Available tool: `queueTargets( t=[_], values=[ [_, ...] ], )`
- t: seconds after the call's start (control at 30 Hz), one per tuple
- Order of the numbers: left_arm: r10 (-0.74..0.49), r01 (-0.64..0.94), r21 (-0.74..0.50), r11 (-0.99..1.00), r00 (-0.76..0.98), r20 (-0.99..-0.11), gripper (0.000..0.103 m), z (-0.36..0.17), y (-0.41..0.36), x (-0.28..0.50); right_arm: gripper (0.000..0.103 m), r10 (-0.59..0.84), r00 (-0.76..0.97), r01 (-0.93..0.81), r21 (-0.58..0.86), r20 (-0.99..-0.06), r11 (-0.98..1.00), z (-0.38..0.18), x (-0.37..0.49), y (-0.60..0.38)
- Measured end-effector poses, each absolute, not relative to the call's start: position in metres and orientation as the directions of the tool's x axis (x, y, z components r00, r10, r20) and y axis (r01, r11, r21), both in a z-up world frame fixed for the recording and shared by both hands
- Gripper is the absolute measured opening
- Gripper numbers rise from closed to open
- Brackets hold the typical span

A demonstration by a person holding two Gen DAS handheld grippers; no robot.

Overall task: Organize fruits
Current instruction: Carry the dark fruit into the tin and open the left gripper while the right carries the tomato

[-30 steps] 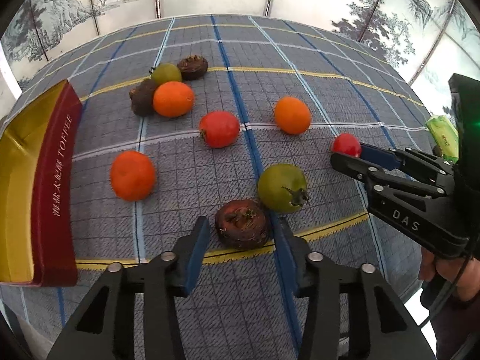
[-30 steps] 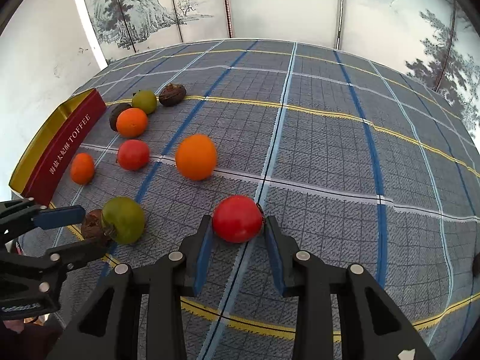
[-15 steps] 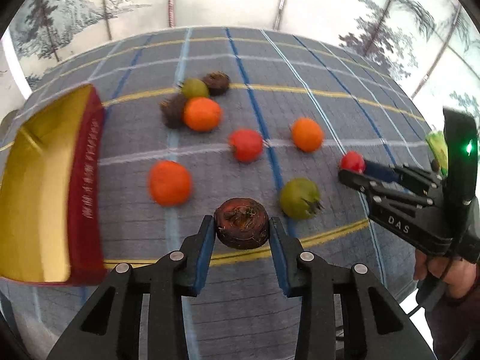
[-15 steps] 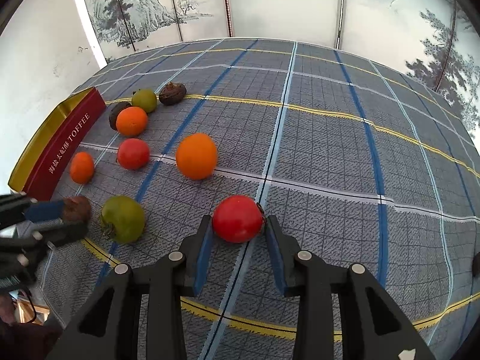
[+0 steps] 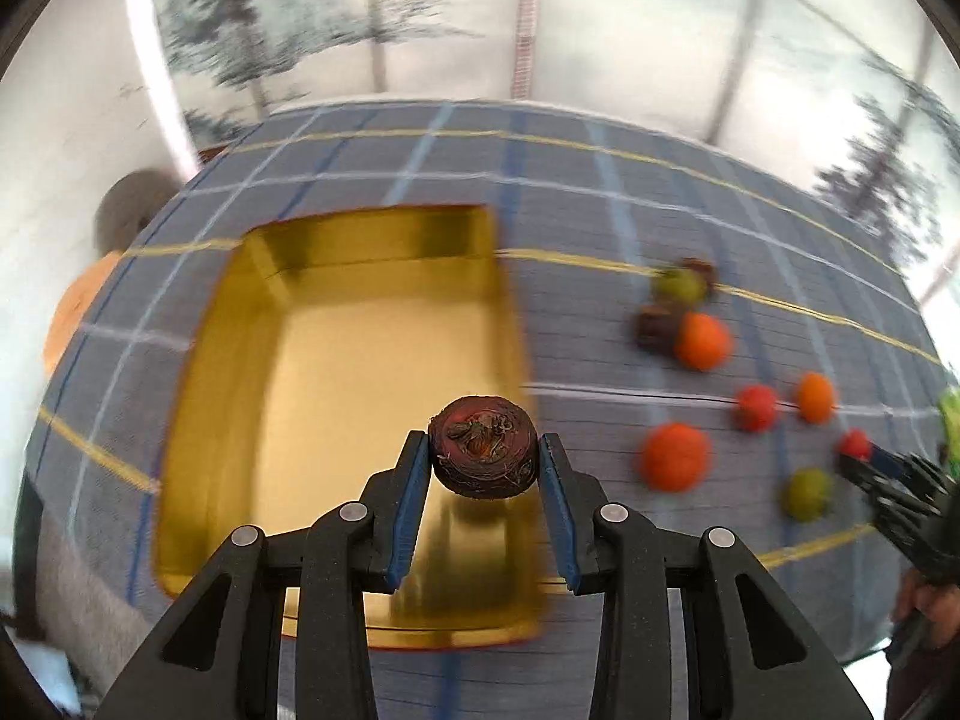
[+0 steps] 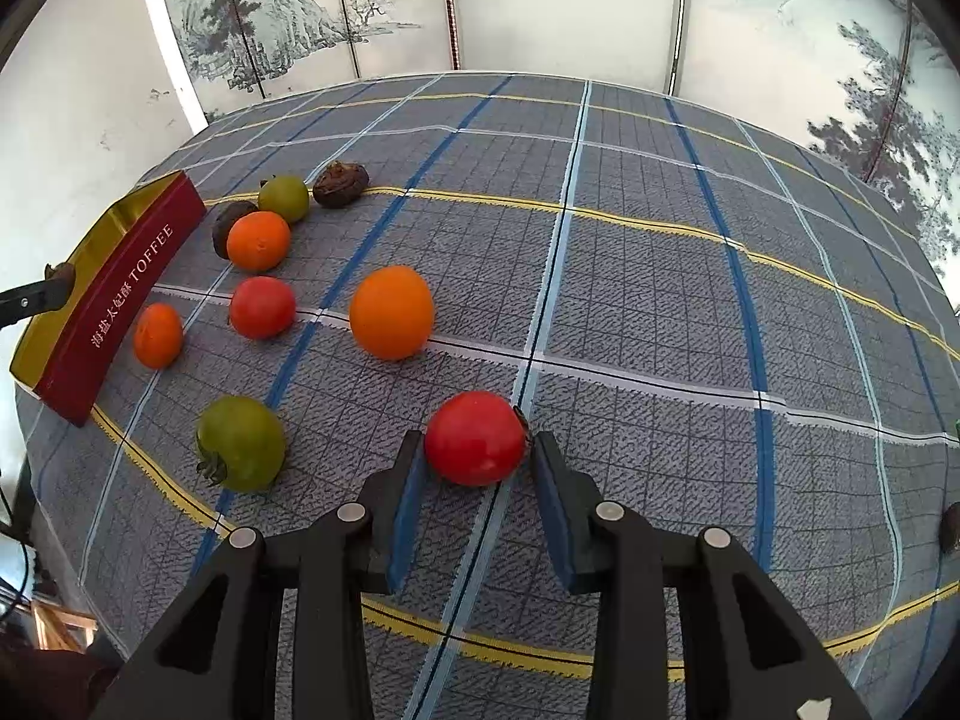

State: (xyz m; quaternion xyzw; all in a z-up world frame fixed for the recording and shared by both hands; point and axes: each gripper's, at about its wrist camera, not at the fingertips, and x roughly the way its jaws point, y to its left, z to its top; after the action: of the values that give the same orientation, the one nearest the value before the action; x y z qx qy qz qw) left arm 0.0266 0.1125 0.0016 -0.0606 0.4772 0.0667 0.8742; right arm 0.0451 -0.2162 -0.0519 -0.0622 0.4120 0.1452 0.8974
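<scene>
My left gripper is shut on a dark brown round fruit and holds it above the near right part of a gold tin tray with red sides. My right gripper stands around a red tomato that rests on the cloth; its jaws sit close to both sides of the tomato, and I cannot tell if they touch. In the right wrist view the tray is at the far left, with the left gripper's tip over it.
On the checked cloth lie an orange, a green tomato, a red tomato, a small orange, another orange, a green fruit and two dark fruits. The table edge runs behind the tray.
My left gripper closed on the dark brown fruit, lifted it and swung left over the gold tray. My right gripper and the red tomato have stayed still.
</scene>
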Motion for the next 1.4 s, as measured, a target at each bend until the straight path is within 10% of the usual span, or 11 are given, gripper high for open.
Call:
queueTargets(
  t=[0.9, 1.07, 1.4],
  values=[
    [0.099, -0.27, -0.021, 0.963, 0.423, -0.901, 0.039, -0.051, 0.178, 0.022, 0.032, 0.33, 0.642, -0.452, 0.006, -0.692, 0.892, 0.005, 0.053, -0.132],
    [0.056, -0.273, -0.088, 0.958, 0.479, -0.876, 0.056, -0.039, 0.185, 0.013, 0.032, 0.421, 0.591, -0.56, 0.026, -0.688, 0.828, 0.012, 0.057, -0.075],
    [0.088, -0.354, -0.148, 0.923, 0.572, -0.816, 0.059, -0.004, 0.213, -0.023, 0.033, 0.523, 0.465, -0.754, -0.011, -0.715, 0.656, 0.009, 0.057, 0.046]
  ],
)
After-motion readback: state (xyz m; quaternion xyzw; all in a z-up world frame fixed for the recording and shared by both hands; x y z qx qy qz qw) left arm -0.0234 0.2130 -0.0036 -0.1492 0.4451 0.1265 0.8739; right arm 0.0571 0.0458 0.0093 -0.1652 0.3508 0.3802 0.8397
